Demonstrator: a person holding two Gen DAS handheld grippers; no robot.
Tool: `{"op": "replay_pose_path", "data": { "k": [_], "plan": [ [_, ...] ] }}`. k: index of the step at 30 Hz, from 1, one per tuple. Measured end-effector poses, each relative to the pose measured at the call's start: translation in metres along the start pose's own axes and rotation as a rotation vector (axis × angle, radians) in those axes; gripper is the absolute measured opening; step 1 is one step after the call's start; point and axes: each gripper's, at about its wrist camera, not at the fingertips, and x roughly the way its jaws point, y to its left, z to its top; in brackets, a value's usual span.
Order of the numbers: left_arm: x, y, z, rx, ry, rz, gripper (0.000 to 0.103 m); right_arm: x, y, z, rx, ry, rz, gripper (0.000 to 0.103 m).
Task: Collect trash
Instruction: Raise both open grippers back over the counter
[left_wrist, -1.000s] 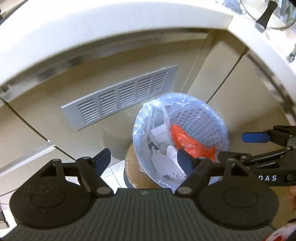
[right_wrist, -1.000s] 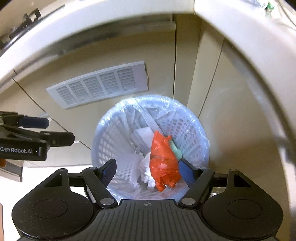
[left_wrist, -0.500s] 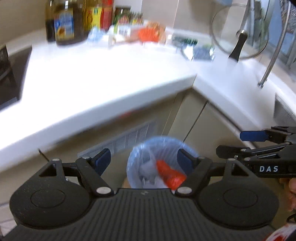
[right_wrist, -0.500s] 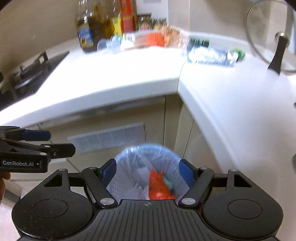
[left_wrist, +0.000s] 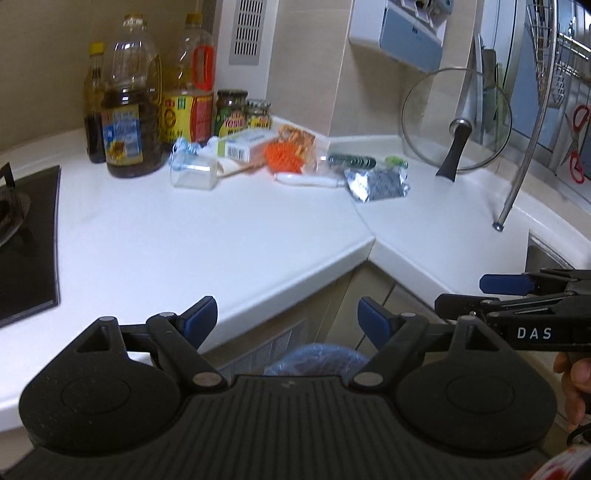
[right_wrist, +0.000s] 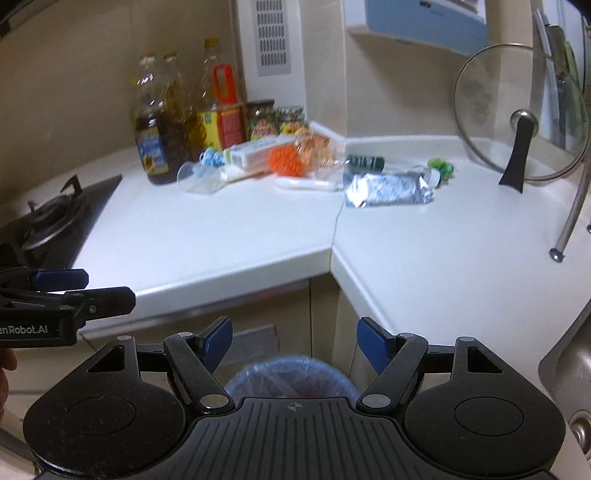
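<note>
In the left wrist view, the left gripper (left_wrist: 287, 320) fills the bottom of the frame. Its jaws are opening and there is nothing between the blue pads. Just below the gap, at the bottom centre, the rim of the trash bin (left_wrist: 317, 356) with its bluish plastic liner shows, in front of the beige cabinet. The right gripper (left_wrist: 480, 291) comes in from the right edge, its fingers also apart and empty. The white countertop (left_wrist: 207, 236) takes the middle of the frame. At its far side, in the upper centre, lies the trash: a crumpled silver wrapper (left_wrist: 376, 182), an orange mesh ball (left_wrist: 284, 157), a clear plastic cup (left_wrist: 194, 173) on its side and a small white box (left_wrist: 245, 146). Oil bottles (left_wrist: 129, 122) stand in the upper left. A glass lid (left_wrist: 456, 122) leans at the upper right.

In the right wrist view, the right gripper (right_wrist: 294, 338) is at the bottom, the jaws apart with nothing held. The trash bin (right_wrist: 288, 373) shows between and below the pads. The left gripper (right_wrist: 103, 286) enters from the left edge. The silver wrapper (right_wrist: 388, 188) lies right of centre on the countertop (right_wrist: 229, 236), the orange mesh ball (right_wrist: 286, 160) and the clear plastic cup (right_wrist: 197, 177) to its left. A gas stove (right_wrist: 51, 218) is at the left.
</note>
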Motion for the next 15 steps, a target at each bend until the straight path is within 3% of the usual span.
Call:
{"op": "replay_pose_path", "data": {
  "k": [7, 15],
  "plan": [
    [0.0, 0.008, 0.022, -0.017, -0.034, -0.006, 0.083, -0.007, -0.009, 0.014, 0.038, -0.051, -0.044, 0.074],
    [0.019, -0.004, 0.045, 0.027, -0.068, -0.004, 0.092, -0.012, -0.039, 0.031, 0.092, -0.09, -0.111, 0.074]
  ]
}}
